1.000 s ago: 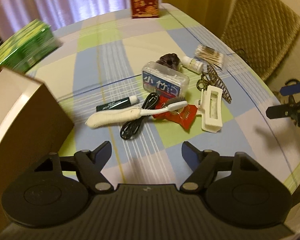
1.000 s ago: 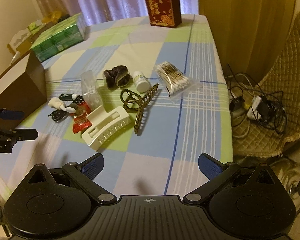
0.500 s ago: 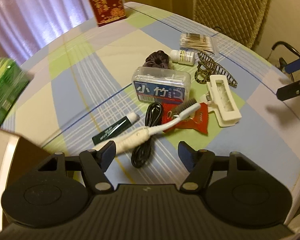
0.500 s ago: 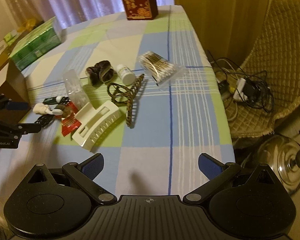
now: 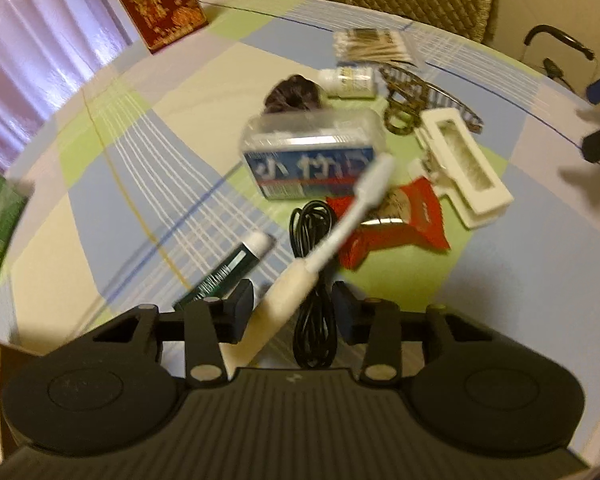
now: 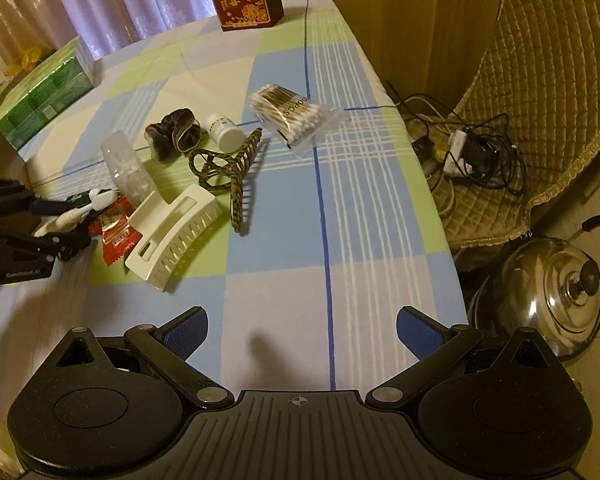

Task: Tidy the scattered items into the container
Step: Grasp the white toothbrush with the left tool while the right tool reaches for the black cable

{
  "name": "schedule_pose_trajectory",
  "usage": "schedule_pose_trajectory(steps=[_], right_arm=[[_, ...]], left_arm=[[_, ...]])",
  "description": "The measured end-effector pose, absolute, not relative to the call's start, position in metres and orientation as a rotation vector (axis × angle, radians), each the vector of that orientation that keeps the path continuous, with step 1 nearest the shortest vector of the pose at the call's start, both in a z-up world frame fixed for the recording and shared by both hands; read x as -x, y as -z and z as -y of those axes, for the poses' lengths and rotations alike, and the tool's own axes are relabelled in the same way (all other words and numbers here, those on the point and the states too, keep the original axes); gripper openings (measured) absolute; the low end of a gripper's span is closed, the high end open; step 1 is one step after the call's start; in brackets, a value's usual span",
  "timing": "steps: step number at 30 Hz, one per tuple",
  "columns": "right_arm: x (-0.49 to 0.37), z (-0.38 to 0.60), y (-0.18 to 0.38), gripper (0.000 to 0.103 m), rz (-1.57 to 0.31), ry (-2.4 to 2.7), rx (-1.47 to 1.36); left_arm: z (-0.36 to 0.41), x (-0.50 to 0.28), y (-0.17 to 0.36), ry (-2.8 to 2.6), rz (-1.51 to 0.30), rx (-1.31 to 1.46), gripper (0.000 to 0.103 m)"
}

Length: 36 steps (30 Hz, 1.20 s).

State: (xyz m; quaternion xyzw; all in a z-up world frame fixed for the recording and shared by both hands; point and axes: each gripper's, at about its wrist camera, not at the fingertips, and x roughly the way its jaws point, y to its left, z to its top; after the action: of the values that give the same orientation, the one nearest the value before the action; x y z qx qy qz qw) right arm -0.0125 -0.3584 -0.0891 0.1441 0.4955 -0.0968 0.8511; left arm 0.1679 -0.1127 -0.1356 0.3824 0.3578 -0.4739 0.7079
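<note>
The white toothbrush [image 5: 332, 248] lies between my left gripper [image 5: 294, 306] jaws, which are partly closed around its handle but not gripping; its long axis points to 1 o'clock. My right gripper [image 6: 302, 330] is wide open, well apart.

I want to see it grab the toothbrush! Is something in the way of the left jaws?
Not blocking, but crowding: the black cable lies right beside the toothbrush handle, and both sit between the left gripper jaws. It might get pinched too.

A matt checked tablecloth [image 6: 364, 208] lies beside a shiny steel kettle [image 6: 540, 296], a glossy white plastic hair claw [image 6: 172, 236] resting on it.
</note>
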Motion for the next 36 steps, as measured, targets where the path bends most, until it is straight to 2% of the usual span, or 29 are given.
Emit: schedule_pose_trajectory(steps=[2, 8, 17, 24, 36], right_arm=[[0.012, 0.358, 0.089, 0.103, -1.042, 0.199, -0.302], [0.008, 0.355, 0.088, 0.103, -1.033, 0.173, -0.284], [0.006, 0.351, 0.090, 0.103, -1.044, 0.122, -0.252], [0.008, 0.346, 0.090, 0.103, -1.049, 0.083, -0.229], [0.013, 0.333, 0.089, 0.103, -1.053, 0.063, -0.209]], left_arm=[[0.108, -0.161, 0.137, 1.058, -0.811, -0.875, 0.030], [0.086, -0.143, 0.137, 1.041, -0.951, -0.771, 0.030], [0.046, -0.117, 0.135, 0.963, -1.201, -0.411, 0.032], [0.022, -0.113, 0.112, 0.914, -1.188, -0.274, 0.033], [0.013, -0.136, 0.123, 0.836, -1.186, -0.252, 0.033]])
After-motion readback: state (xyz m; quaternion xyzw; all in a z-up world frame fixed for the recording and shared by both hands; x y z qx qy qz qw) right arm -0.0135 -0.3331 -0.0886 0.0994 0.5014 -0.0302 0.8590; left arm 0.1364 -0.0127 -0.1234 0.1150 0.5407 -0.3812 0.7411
